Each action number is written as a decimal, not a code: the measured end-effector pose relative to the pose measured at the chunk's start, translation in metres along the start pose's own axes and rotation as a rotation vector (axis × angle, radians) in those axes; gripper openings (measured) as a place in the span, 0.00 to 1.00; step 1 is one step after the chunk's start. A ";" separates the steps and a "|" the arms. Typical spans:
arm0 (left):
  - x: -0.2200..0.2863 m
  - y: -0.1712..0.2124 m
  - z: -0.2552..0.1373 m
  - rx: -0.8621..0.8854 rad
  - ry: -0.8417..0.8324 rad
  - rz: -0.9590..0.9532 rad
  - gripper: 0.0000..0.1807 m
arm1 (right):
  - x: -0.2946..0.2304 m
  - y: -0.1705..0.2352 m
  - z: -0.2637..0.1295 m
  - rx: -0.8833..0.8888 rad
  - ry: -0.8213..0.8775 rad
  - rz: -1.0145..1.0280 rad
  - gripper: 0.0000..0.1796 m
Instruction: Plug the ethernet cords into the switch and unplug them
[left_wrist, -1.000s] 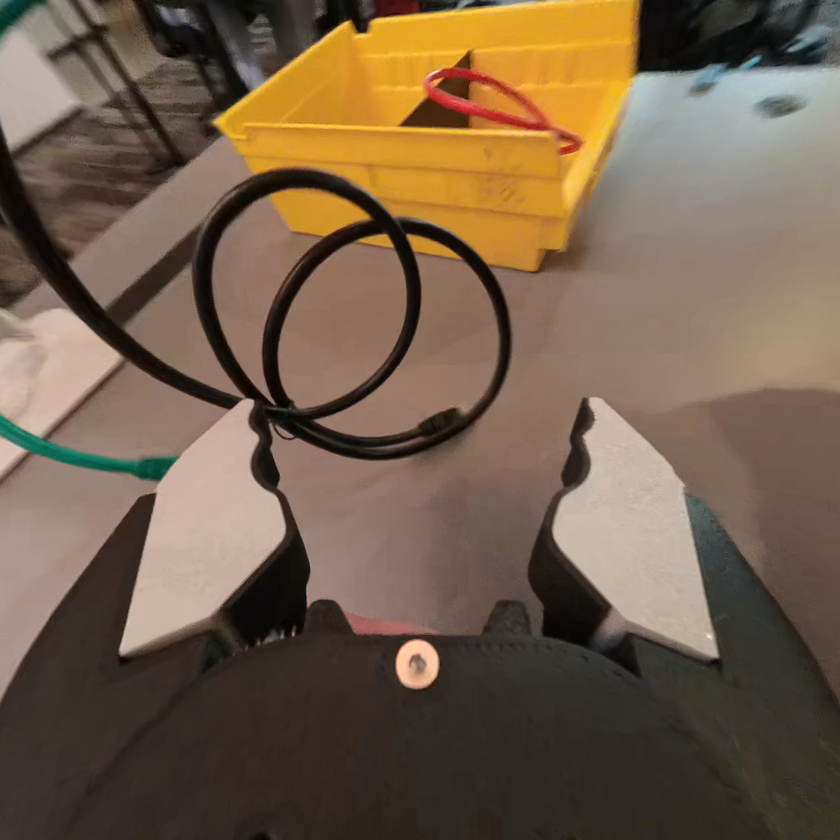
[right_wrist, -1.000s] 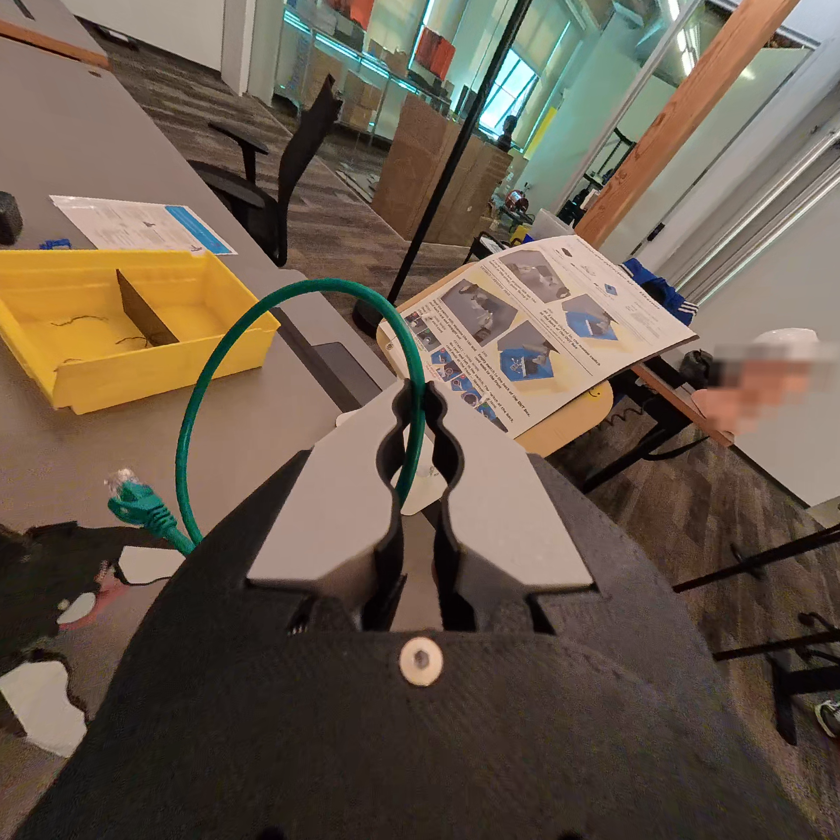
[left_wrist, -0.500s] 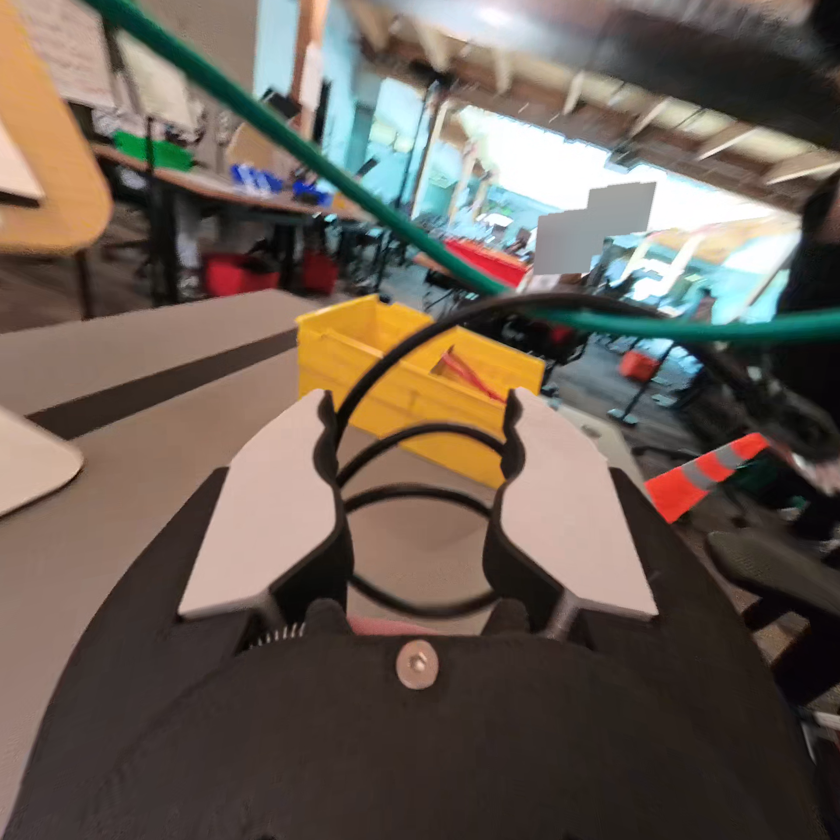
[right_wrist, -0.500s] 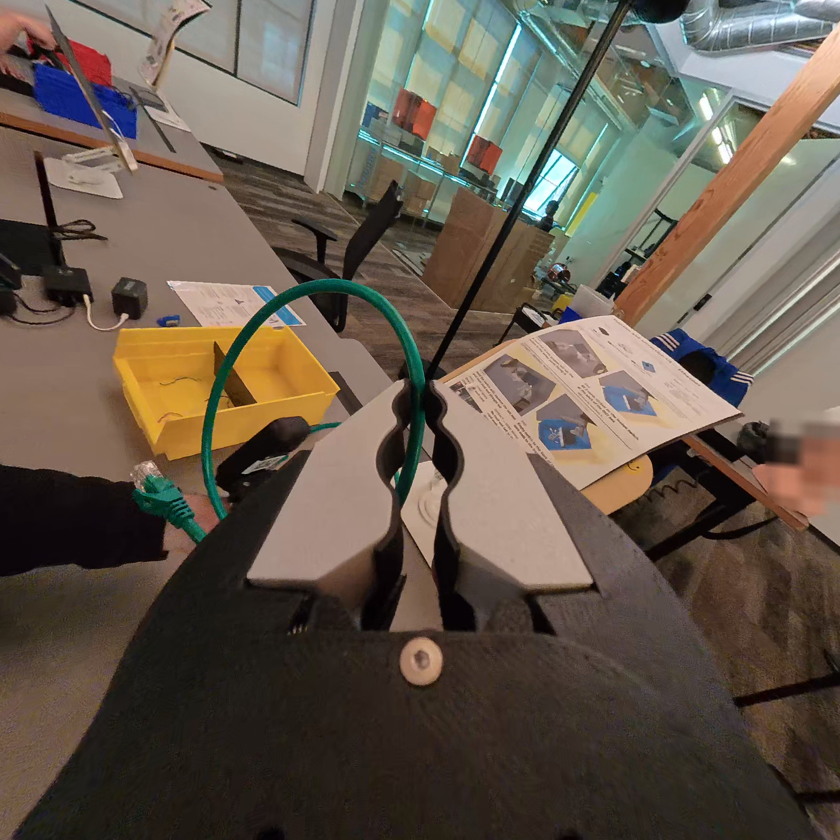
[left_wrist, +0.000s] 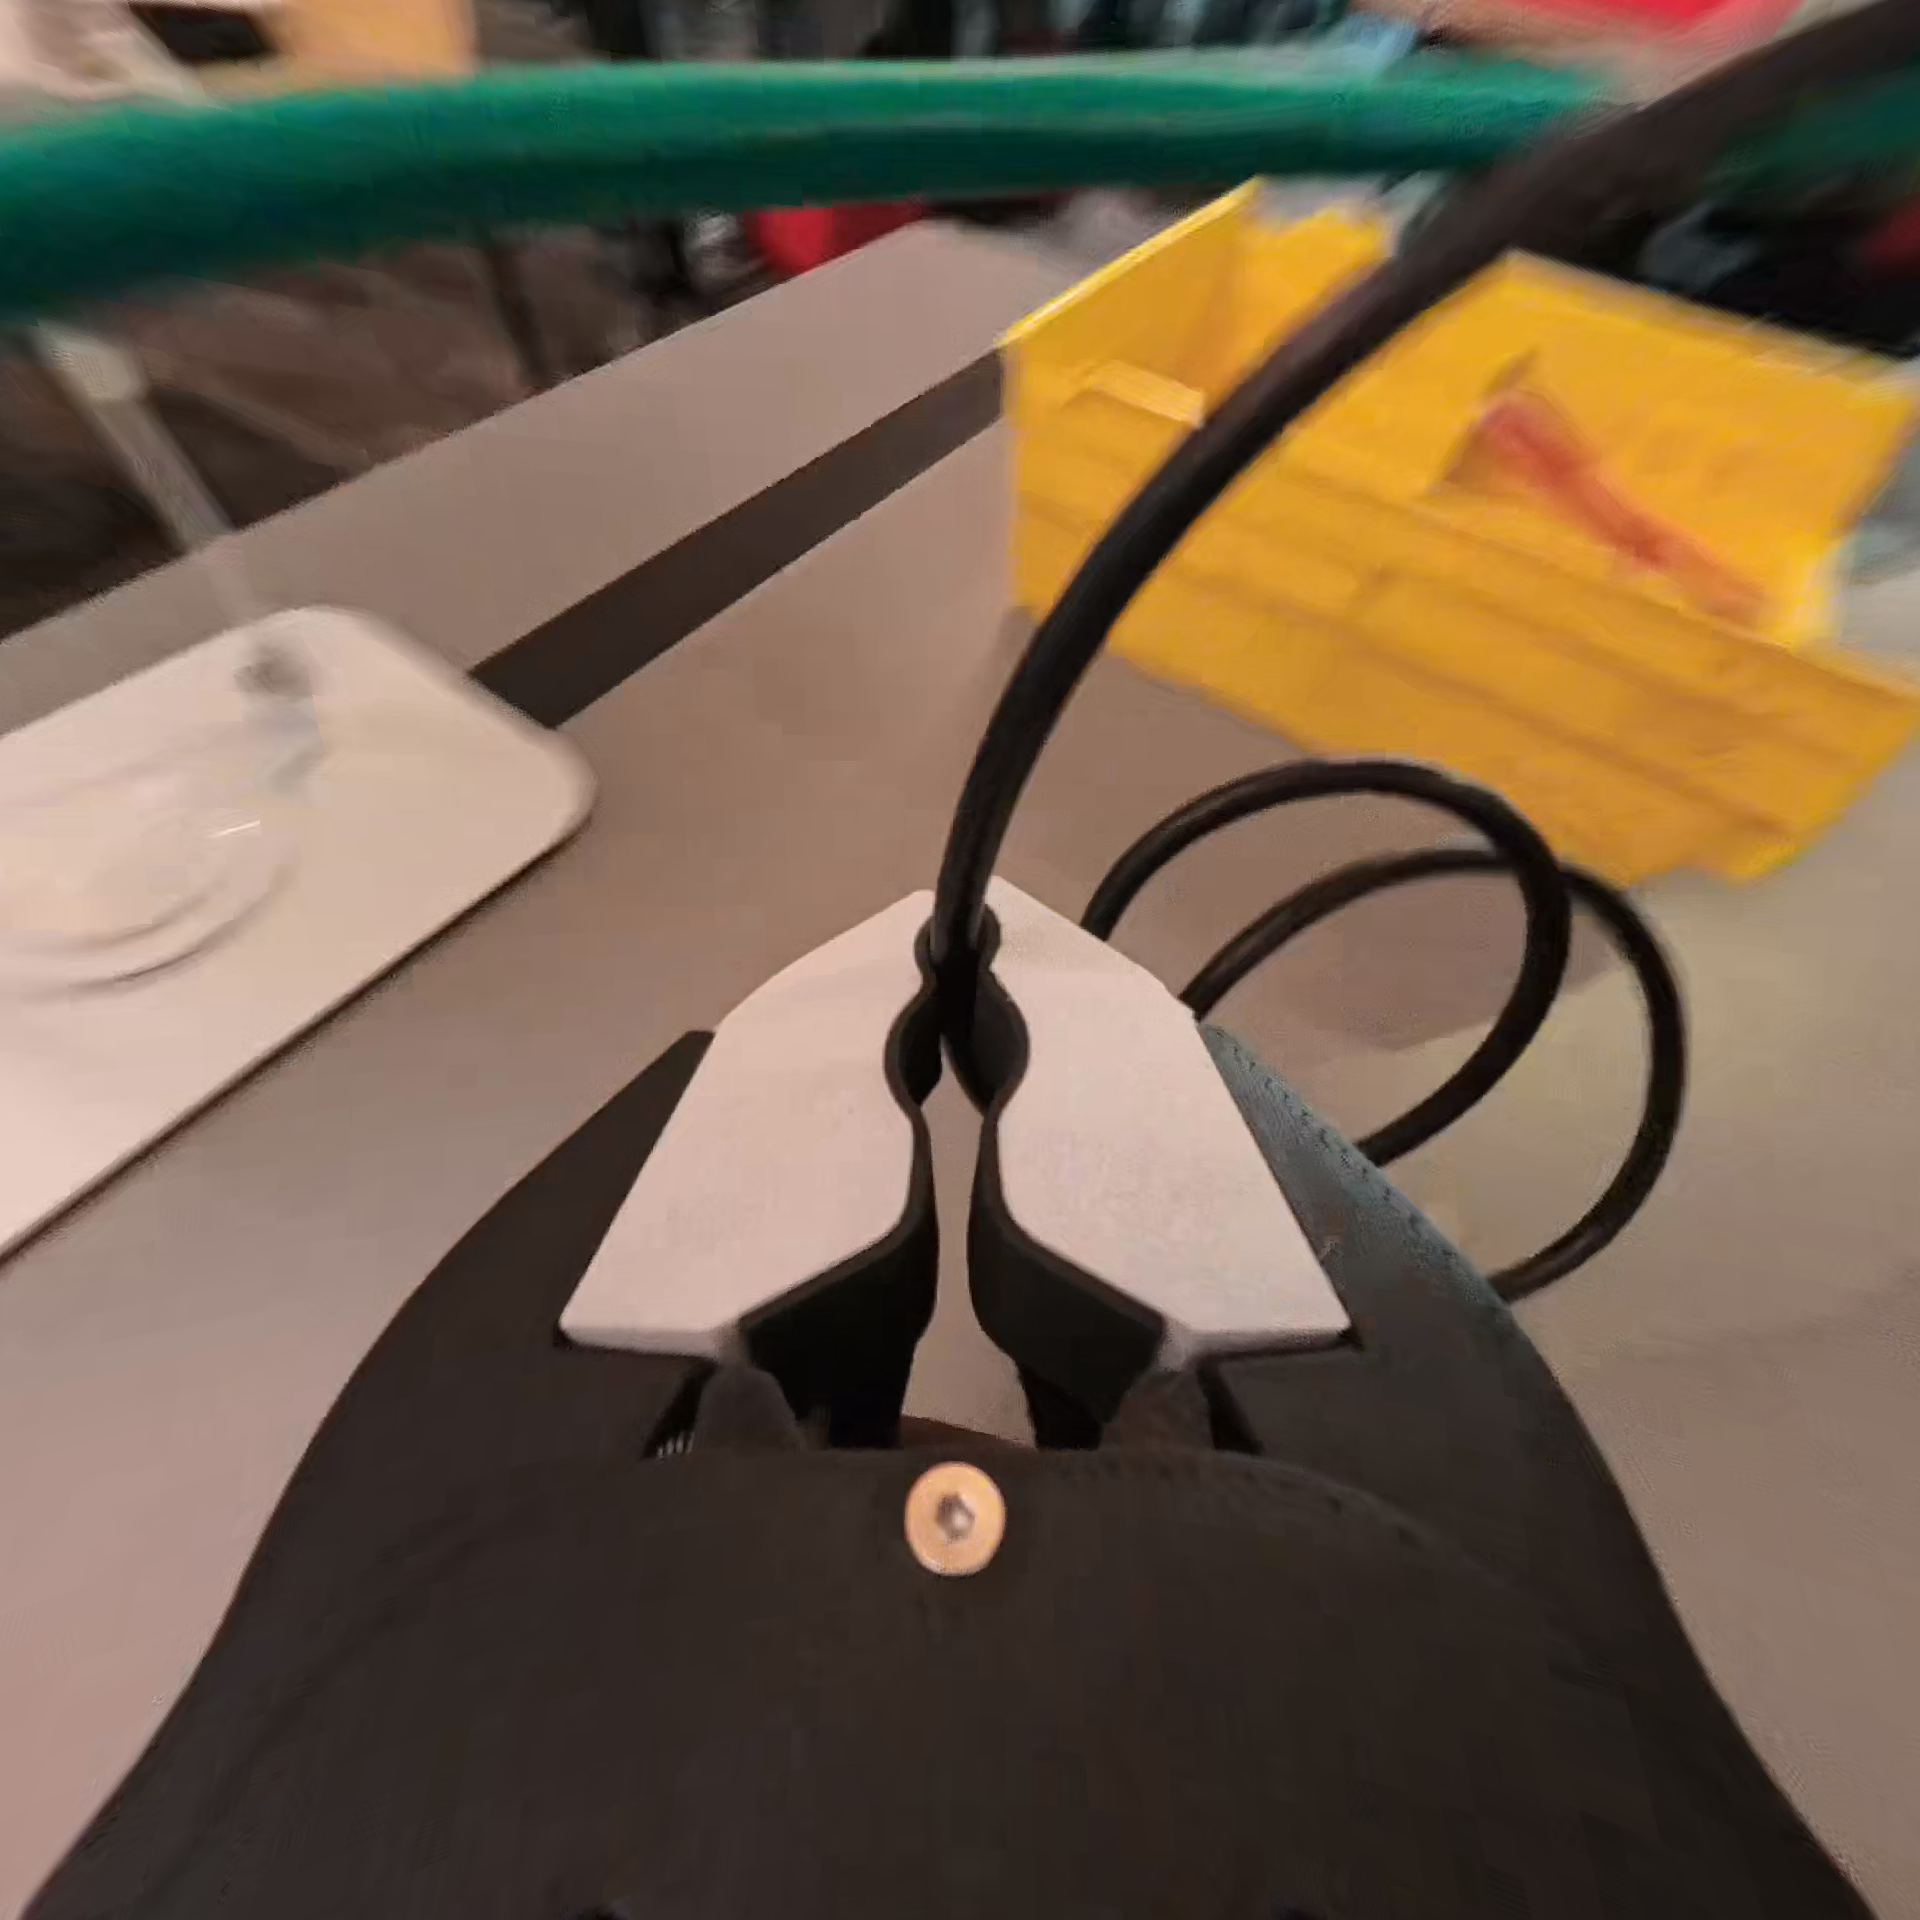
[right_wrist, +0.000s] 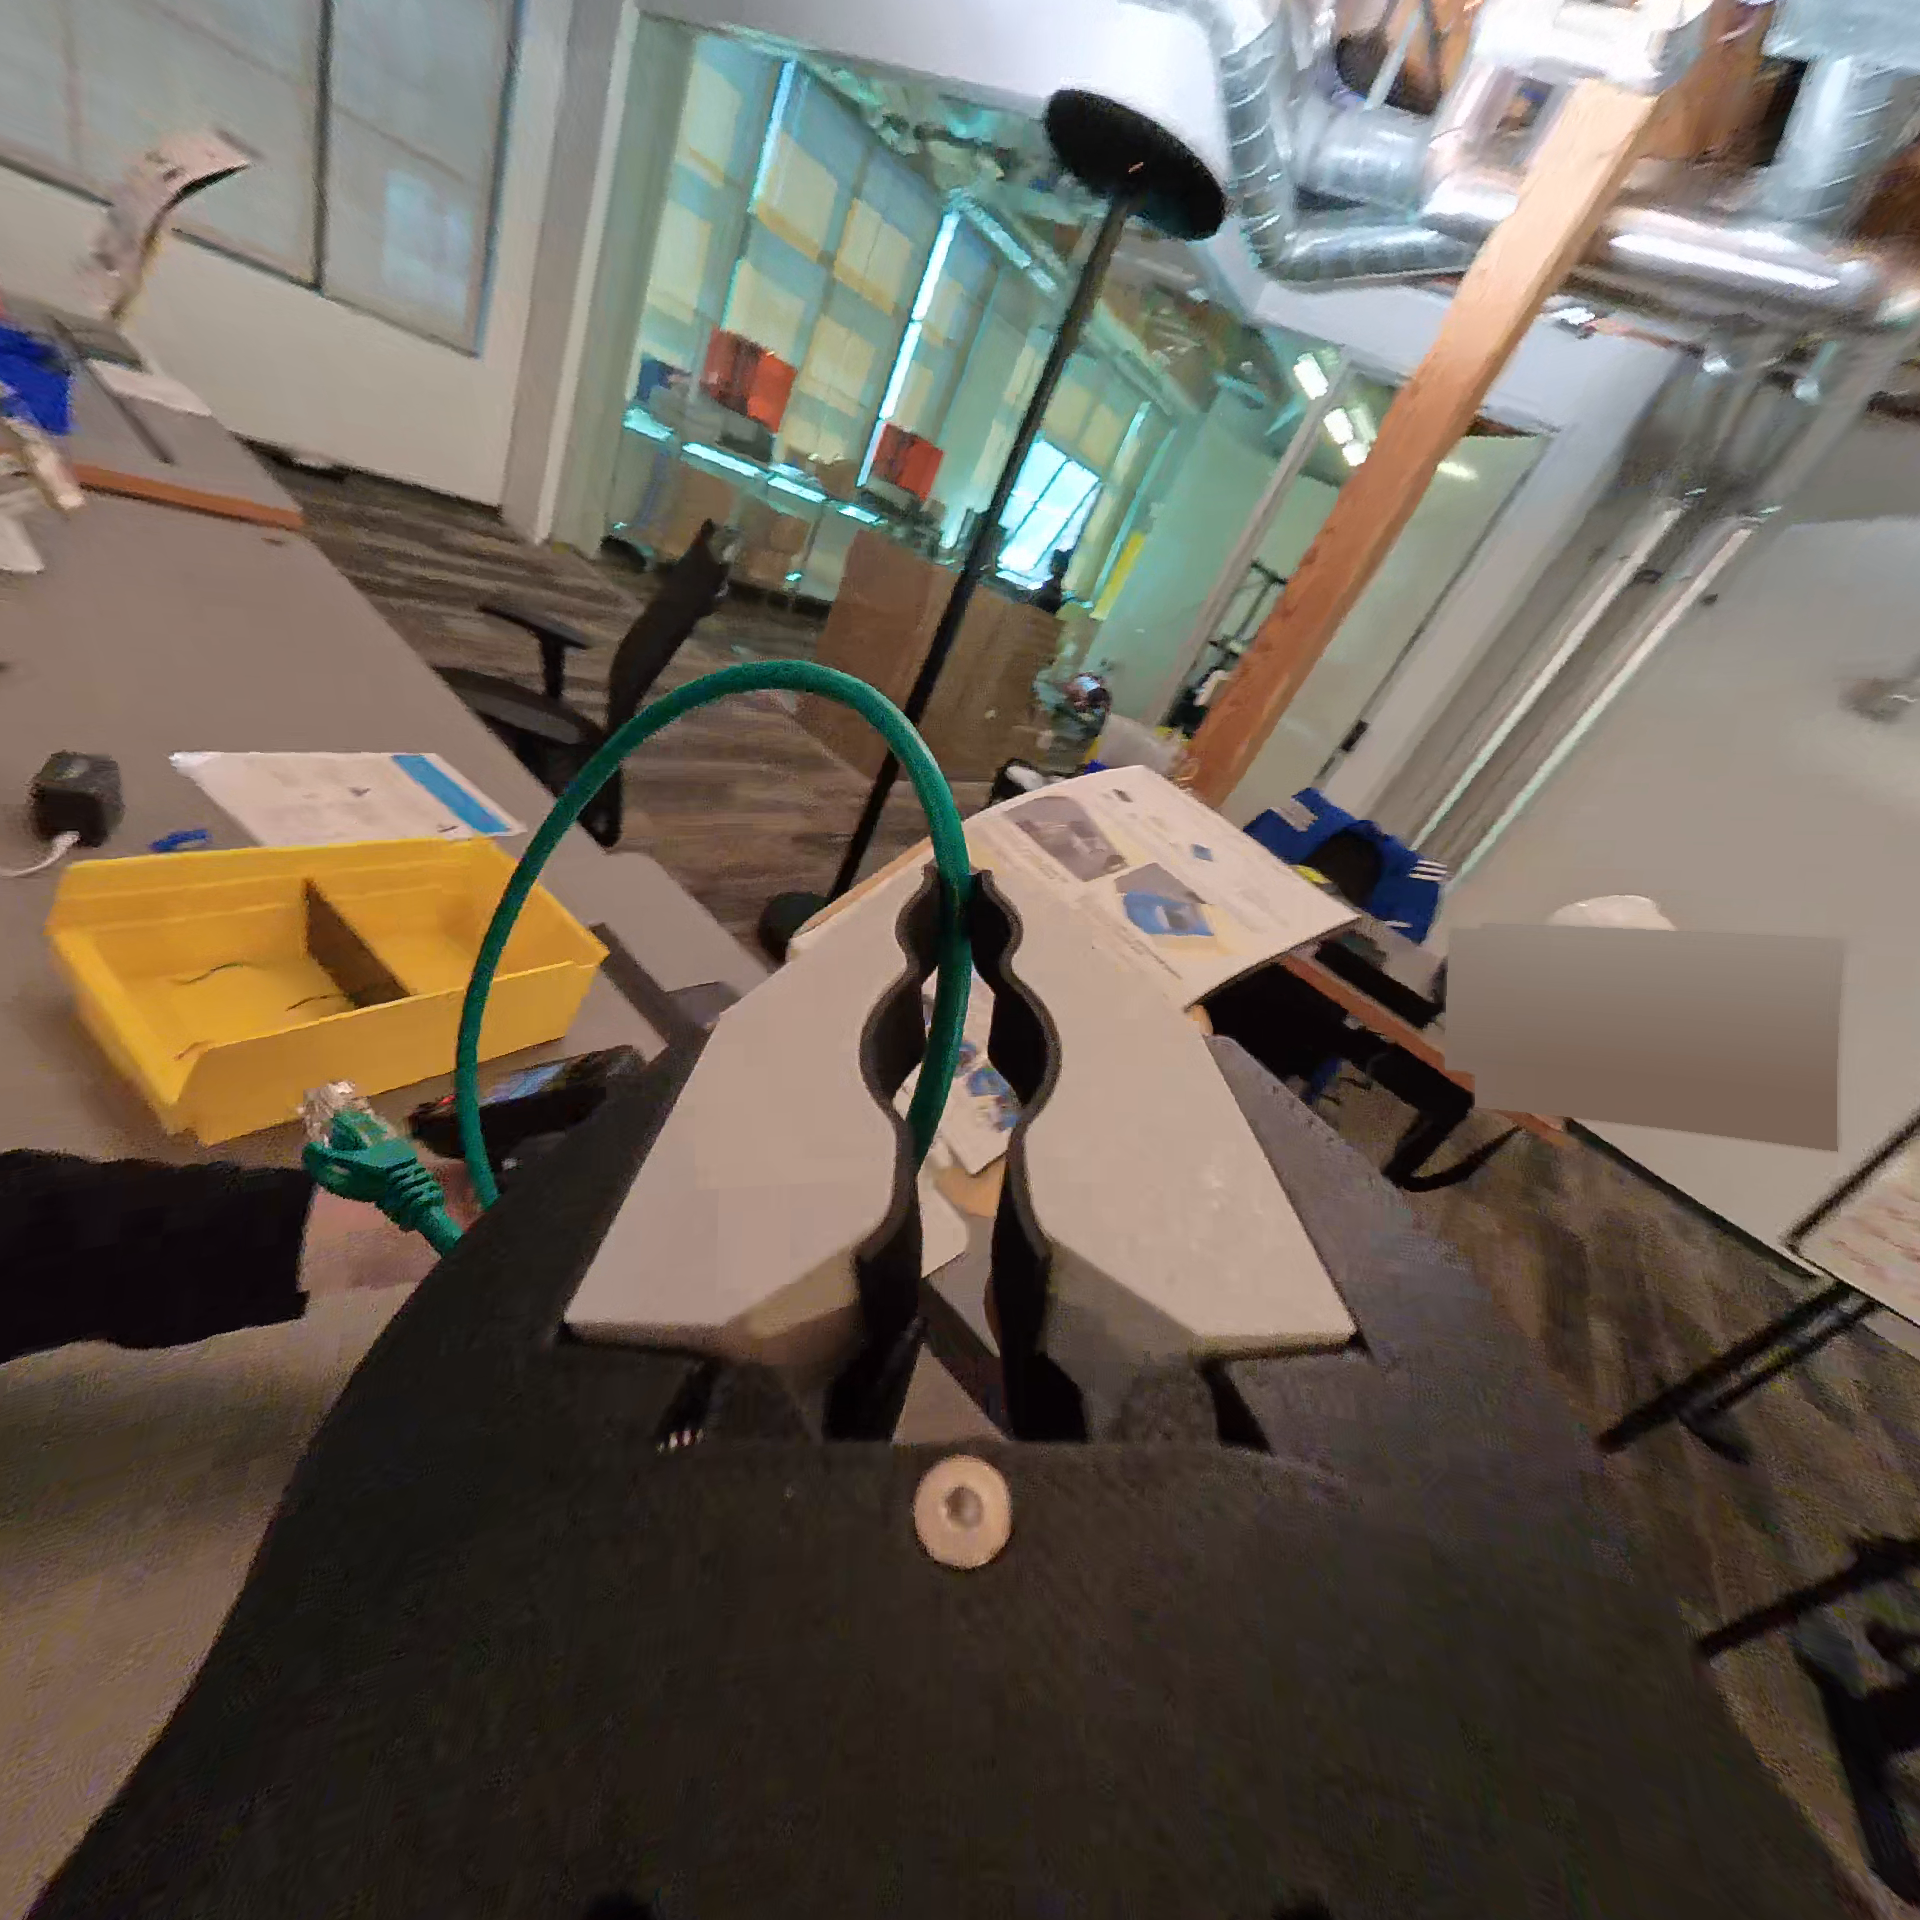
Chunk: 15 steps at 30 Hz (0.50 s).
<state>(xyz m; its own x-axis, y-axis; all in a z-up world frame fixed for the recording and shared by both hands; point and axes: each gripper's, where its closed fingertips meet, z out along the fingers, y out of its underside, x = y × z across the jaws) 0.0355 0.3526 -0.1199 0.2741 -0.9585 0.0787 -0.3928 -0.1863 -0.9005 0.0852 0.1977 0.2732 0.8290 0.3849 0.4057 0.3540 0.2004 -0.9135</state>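
Clamping the black cord (left_wrist: 1049, 665) in my left gripper (left_wrist: 958, 940) and the green cord (right_wrist: 582, 821) in my right gripper (right_wrist: 961, 904) — both mid-cable. Crossed near the table's far edge, they could snag.

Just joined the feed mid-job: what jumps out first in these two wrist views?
Each gripper is clamped on a cord. The left gripper pinches a black cord that arcs up from loops on the grey table; the right gripper grips a green ethernet cord that curls over to its plug, hanging free at left. A yellow bin sits on the table beyond.
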 end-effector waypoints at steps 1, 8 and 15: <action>-0.019 0.010 -0.005 -0.059 -0.084 0.066 0.00 | 0.018 -0.004 -0.014 0.027 0.064 0.007 0.02; -0.123 0.073 -0.047 -0.321 -0.384 0.044 0.00 | 0.118 -0.052 -0.135 0.226 0.449 0.014 0.01; -0.079 0.110 -0.056 -0.537 -0.215 0.187 0.00 | 0.121 0.046 -0.137 -0.161 0.423 -0.048 0.01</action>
<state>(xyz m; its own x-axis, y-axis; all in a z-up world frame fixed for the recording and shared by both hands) -0.0785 0.3959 -0.2011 0.3067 -0.9309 -0.1982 -0.8240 -0.1555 -0.5449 0.2610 0.1295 0.2762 0.9019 -0.0298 0.4308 0.4319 0.0532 -0.9004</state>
